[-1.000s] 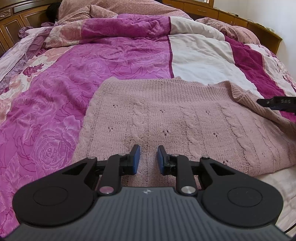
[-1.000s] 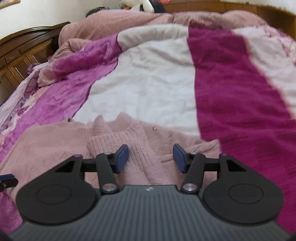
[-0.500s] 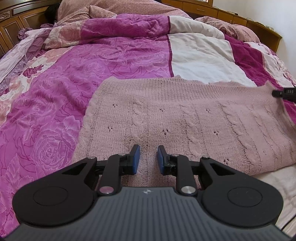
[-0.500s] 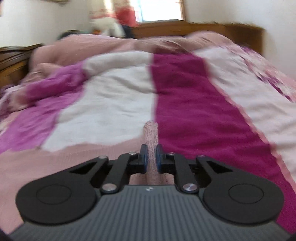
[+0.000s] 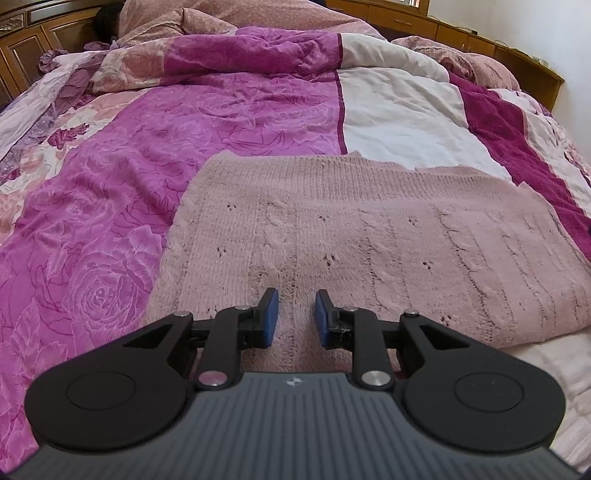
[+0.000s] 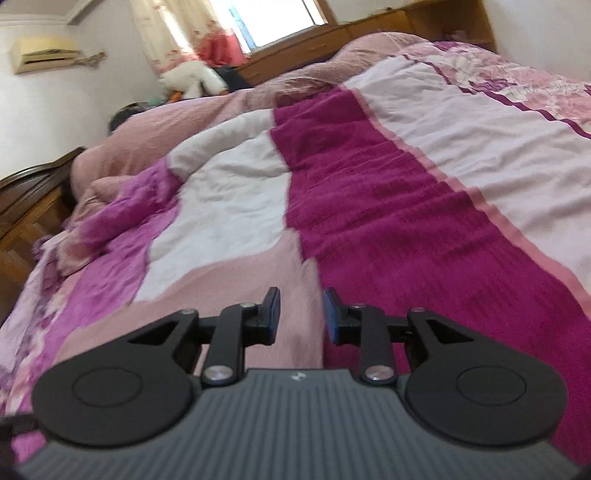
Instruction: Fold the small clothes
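Note:
A dusty pink cable-knit sweater [image 5: 369, 243] lies spread flat on the bed. My left gripper [image 5: 295, 314] hovers over its near edge, jaws open and empty. In the right wrist view the sweater [image 6: 240, 295] shows as a flat pink patch, with its right edge running between the fingers. My right gripper [image 6: 301, 314] is open and empty, tilted, just above that right edge. The right gripper is out of the left wrist view.
The bed is covered by a quilt [image 5: 184, 122] with magenta floral, white and dark magenta panels. Pink pillows [image 5: 229, 18] and a wooden headboard [image 5: 37, 29] lie at the far end. A stuffed toy [image 6: 192, 79] sits by the window. The mattress edge [image 5: 554, 362] is near right.
My right gripper closed on the sweater's folded-over right part, pulled it out flat to the right, then opened and let go. The left gripper has not moved.

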Motion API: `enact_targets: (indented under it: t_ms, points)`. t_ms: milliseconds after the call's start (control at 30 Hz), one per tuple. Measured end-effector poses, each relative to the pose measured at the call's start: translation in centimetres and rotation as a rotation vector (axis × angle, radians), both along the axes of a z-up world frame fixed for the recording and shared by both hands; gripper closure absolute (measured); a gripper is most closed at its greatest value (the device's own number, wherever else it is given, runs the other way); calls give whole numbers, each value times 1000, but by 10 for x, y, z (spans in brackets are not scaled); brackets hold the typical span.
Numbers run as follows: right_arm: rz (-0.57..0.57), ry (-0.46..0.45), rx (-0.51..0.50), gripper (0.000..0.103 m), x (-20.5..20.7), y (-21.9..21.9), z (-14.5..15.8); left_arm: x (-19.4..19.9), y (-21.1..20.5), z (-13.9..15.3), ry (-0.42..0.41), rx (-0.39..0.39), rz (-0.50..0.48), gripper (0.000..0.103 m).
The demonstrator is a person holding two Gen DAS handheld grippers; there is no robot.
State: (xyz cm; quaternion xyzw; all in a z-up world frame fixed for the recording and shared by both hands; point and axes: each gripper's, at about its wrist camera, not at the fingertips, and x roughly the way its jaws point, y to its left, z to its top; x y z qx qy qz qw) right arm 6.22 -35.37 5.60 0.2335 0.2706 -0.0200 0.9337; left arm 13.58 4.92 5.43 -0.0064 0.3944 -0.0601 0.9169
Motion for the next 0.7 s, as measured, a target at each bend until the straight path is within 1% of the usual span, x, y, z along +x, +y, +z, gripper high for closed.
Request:
enact_targets:
  t_ms: [33,133,200,267,333,367,433,533,633,700]
  points:
    - [13,0,-2,73,-8,6,0,-2,0,1,-1,1,-2,74]
    - [42,-9,-29,73,-26,25,-1,-8,-1,1,-1,3,-4,69]
    - [66,-12,-71,73,-32,36,-4,-11,-1,2,1,3,1,68]
    - [79,11,-92,74,-31,45,-12,-14,-2,3,1,3,8,67]
    - [64,35,-124,74,-28,51,-20,-18,-3,4,-1,6,14,67]
    - [50,40,-159,76,-27,54,-23,-20,-4,4,-2,11,17,67]
    - [33,37,-190,76,-29,58,-23,-25,-5,6,0,9,30,66]
    - [17,39,-182,76,-31,59,-22,-34,-4,9,12,-16,43,66]
    - [8,40,-141,76,-37,54,-21,-40,-4,12,20,-16,42,65]
    - [-2,38,-97,71,-43,50,-19,-44,-5,16,19,-14,47,64]
